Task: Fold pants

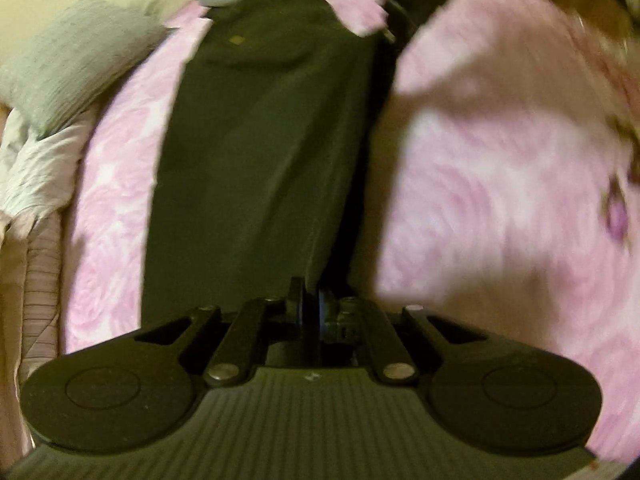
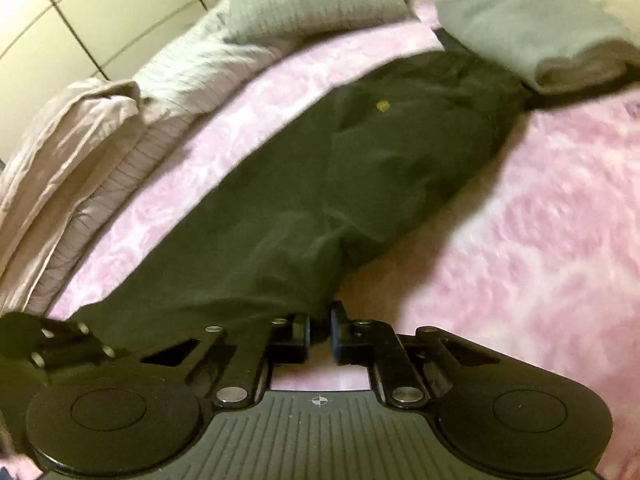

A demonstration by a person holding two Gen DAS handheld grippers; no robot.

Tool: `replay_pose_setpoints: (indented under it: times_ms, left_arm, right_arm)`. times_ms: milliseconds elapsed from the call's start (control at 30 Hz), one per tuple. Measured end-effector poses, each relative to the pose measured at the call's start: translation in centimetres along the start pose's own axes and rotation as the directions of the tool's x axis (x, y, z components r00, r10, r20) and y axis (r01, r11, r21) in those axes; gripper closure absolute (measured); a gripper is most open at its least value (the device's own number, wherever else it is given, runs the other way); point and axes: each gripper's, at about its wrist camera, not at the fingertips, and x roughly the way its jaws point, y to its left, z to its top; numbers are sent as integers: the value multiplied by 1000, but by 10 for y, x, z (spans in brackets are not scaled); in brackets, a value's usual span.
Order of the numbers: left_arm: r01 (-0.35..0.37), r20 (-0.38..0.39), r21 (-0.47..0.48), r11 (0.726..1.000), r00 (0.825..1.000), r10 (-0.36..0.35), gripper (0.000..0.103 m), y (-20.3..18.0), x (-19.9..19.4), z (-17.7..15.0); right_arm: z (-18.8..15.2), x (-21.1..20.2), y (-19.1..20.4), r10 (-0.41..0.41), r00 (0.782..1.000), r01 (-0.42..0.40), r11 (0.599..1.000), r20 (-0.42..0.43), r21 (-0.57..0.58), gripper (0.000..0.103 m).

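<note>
In the left wrist view, the dark pants run as a long, smooth strip from the top centre down to the lower middle of the frame, lying on a pink bedspread with a swirling rose pattern. A small yellow mark sits near the top of the cloth — too blurred to read. The left gripper has its jaws pressed together on the lower edge of the pants. A ribbed grey pillow lies at the upper left, and the other gripper's black arm crosses the top right, blurred.

In the right wrist view, the pants stretch diagonally from the upper right to the lower left across the same pink spread. The yellow emblem shows again, unreadable. The right gripper is nearly closed, pinching the hem. A folded grey cloth lies over the pants' far end; crumpled beige bedding fills the left.
</note>
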Motion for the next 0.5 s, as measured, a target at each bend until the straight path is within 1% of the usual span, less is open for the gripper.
replay_pose_setpoints:
  times_ms: [100,133,167,200,267,333,367,433,467,500]
  left_arm:
    - [-3,-29,9,1000,1000,3,98,-8,6,-9]
    - [-4,-37,-1,1000,999,4,98,-7,5,-13]
    - [-4,-41,-18,1000,999,3,97,-5,3,-16]
    - [-6,-49,-38,999,999,4,97,-2,0,-21]
    - [-15,-66,-76,997,998,10,96,1,-7,-33]
    - [-32,-91,-131,991,996,20,95,6,-18,-45]
    - [-42,-103,-163,986,994,25,95,9,-23,-50]
    - [-77,-137,-246,966,990,44,95,15,-36,-65]
    - [-100,-158,-283,954,986,56,94,18,-43,-73]
    - [-130,-185,-328,936,980,71,94,21,-51,-84]
  right_arm:
    - [-7,16,-11,-10,998,12,999,-70,35,97]
    - [-10,18,-16,-24,996,27,999,-85,43,96]
    - [-13,17,-19,-36,996,39,999,-88,37,85]
    - [-15,15,-21,-59,995,62,998,-85,32,73]
    - [-18,7,-20,-94,992,97,995,-89,25,66]
    - [-19,-3,-13,-128,988,128,992,-92,-2,65]
    - [-19,-7,-9,-120,989,119,993,-88,-14,65]
    - [-18,-16,6,-83,993,78,995,-81,-63,64]
    - [-18,-18,14,-66,995,58,994,-81,-91,62]
    - [-19,-18,24,-41,996,30,992,-85,-125,60]
